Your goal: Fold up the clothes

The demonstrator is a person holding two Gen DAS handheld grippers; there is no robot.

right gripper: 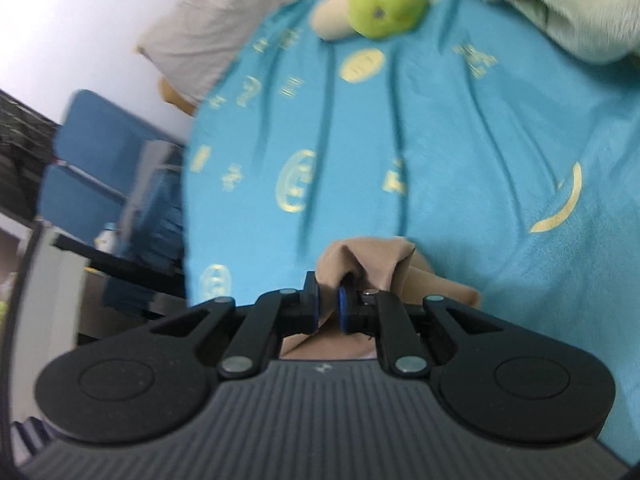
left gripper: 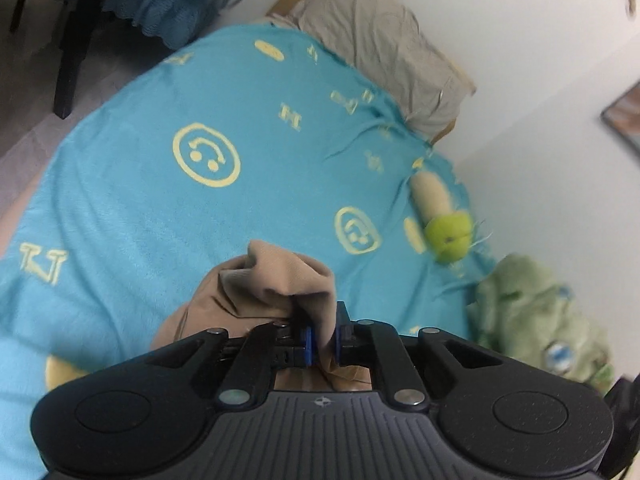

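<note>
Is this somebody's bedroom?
Probably a bedroom: a bed under a blue smiley-face blanket, a grey pillow by the wall, and a green plush toy lying on it.

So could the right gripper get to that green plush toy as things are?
Probably not yet: the right gripper is shut on the tan garment. The blanket up to the green plush toy looks unobstructed.
</note>
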